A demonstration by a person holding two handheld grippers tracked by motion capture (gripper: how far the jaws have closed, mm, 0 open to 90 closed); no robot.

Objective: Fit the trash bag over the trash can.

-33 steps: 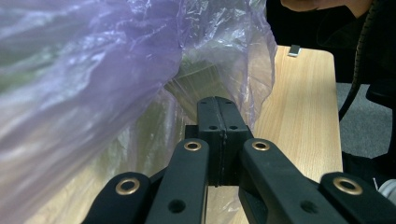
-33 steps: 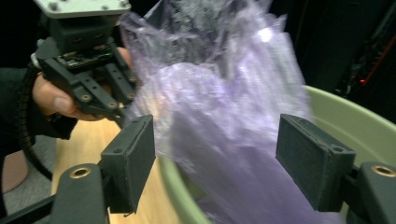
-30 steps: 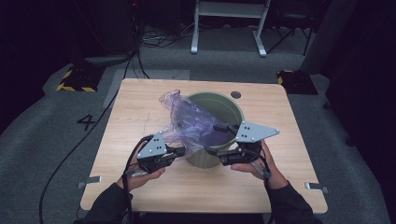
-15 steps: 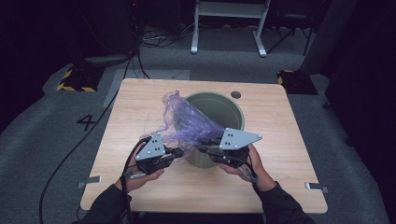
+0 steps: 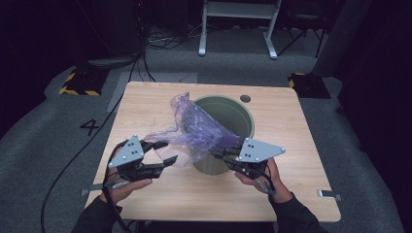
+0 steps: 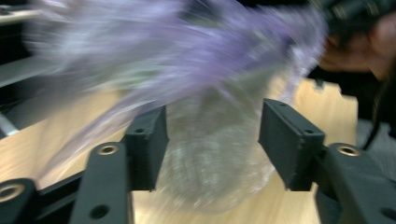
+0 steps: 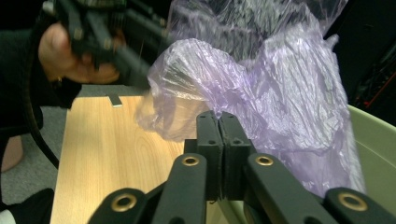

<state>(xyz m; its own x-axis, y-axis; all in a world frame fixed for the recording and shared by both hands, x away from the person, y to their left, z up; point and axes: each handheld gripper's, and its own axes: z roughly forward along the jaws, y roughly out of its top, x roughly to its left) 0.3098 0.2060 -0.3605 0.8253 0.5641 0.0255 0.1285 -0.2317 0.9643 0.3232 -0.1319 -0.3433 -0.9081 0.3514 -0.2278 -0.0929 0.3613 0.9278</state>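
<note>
Crinkled translucent purple plastic bag: draped over green round bin at desk centre; right tongs clamped on its near edge, left tongs just opening, bag film loose between them.

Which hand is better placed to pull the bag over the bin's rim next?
Probably the right: the right gripper is shut on the purple bag beside the green bin; the left gripper has just opened, gripping nothing.

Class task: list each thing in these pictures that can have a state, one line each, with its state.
Bin: upright on the table, uncovered.
Bag: crumpled, draped over the bin's rim, not spread.
Left gripper: jaws just opened, apart, bag film before them.
Right gripper: jaws just closed, shut at the bag's edge.
</note>
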